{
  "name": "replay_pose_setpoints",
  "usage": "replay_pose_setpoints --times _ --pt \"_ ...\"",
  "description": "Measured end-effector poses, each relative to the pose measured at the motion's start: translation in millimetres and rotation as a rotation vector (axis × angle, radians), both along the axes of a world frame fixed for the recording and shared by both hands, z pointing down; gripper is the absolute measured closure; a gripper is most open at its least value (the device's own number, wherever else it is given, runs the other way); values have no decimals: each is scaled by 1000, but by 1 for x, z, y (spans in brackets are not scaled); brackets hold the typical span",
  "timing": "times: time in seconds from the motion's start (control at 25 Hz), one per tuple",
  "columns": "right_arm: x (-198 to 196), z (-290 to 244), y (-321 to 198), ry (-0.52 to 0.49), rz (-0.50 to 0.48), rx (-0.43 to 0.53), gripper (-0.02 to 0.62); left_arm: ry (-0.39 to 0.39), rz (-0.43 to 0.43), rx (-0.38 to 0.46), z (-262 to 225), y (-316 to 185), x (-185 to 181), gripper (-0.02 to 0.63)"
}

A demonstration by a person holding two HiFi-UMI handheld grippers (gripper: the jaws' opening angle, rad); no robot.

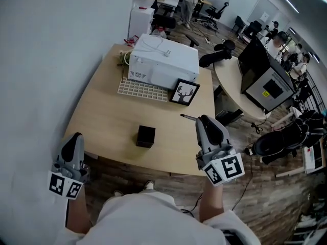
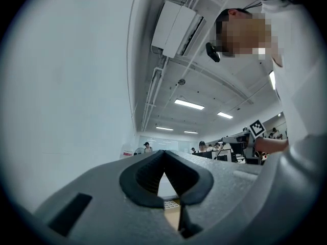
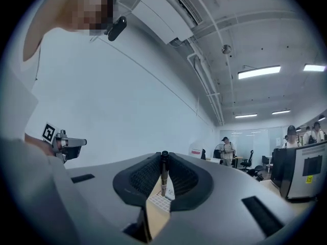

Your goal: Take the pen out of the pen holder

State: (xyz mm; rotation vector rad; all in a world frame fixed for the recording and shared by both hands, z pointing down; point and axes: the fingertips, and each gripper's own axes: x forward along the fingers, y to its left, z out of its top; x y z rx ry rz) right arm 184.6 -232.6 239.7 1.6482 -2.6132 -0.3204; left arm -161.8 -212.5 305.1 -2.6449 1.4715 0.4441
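Right gripper [image 1: 200,118] holds pen [image 1: 187,117] (black pen holder [image 1: 145,136], white box [image 1: 163,61] beyond).

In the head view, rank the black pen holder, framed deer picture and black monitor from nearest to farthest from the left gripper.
1. Black pen holder, mid wooden table, right of the left gripper.
2. Framed deer picture, farther back on that table.
3. Black monitor, on the round table at far right.
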Motion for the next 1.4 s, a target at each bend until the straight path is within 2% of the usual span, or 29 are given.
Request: replay_pose_setpoints --times 0.4,0.52,0.64,0.76,1.12,1.4 --pt "-2 7 19 -20 75 -34 545 24 -112 -28 2 29 -60 592" --pt "-5 0 29 -57 84 -33 545 30 -147 -39 5 38 -80 592" --pt "-10 -11 36 -115 85 -11 545 29 -159 -50 10 43 -95 592" --pt "-23 -14 38 -118 72 -4 545 30 -160 -59 14 47 -104 592" --pt "-30 -10 45 -126 95 -3 545 20 -100 -56 12 40 -100 592" --pt "-14 -3 53 -150 119 -11 545 17 -27 -60 16 24 -71 592"
